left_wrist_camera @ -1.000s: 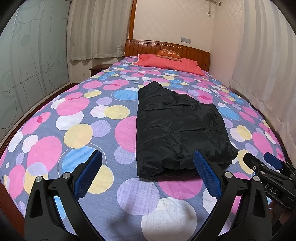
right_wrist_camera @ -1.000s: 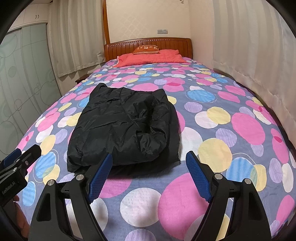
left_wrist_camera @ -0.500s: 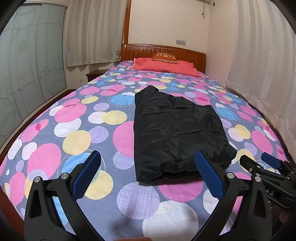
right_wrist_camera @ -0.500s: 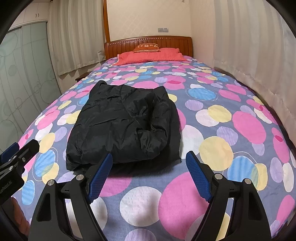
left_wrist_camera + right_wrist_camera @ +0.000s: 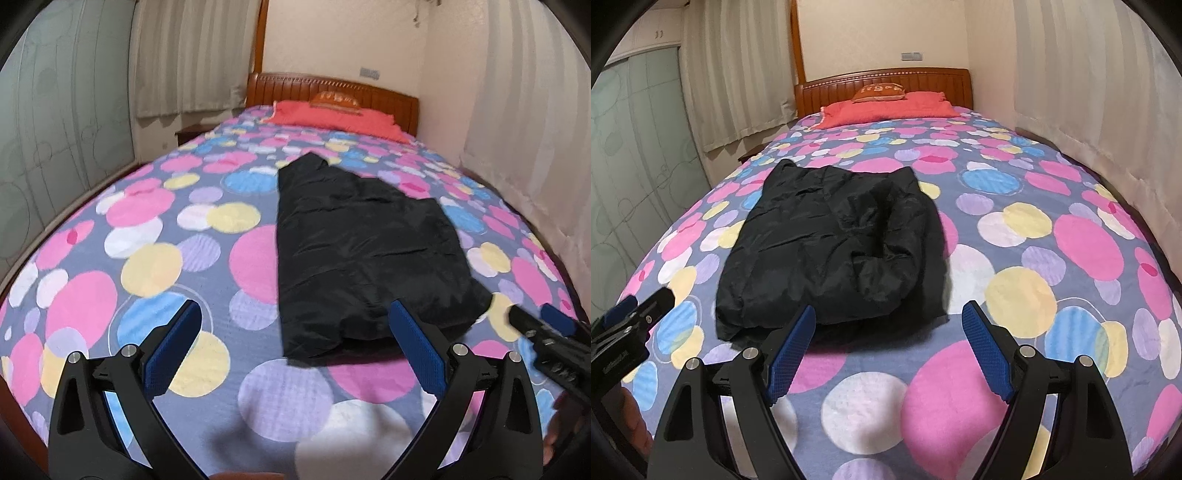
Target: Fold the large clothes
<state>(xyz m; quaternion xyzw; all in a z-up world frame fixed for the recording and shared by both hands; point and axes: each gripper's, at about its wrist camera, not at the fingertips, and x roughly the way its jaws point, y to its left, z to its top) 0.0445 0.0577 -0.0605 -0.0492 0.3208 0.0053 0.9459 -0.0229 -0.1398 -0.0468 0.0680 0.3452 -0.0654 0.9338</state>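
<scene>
Black puffy jacket (image 5: 834,243) lies folded & creased on bed (image 5: 1015,258); L tongs (image 5: 295,343) & R tongs (image 5: 888,349) both spread apart, nothing held.

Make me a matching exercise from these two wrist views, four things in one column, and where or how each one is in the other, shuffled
Things:
1. black jacket
2. red pillow
3. left gripper
4. wooden headboard

Place or state:
A. open, holding nothing
B. upright against the far wall
C. folded, lying mid-bed on the spotted bedspread
D. lying at the head of the bed

Pairs: 1-C, 2-D, 3-A, 4-B
</scene>
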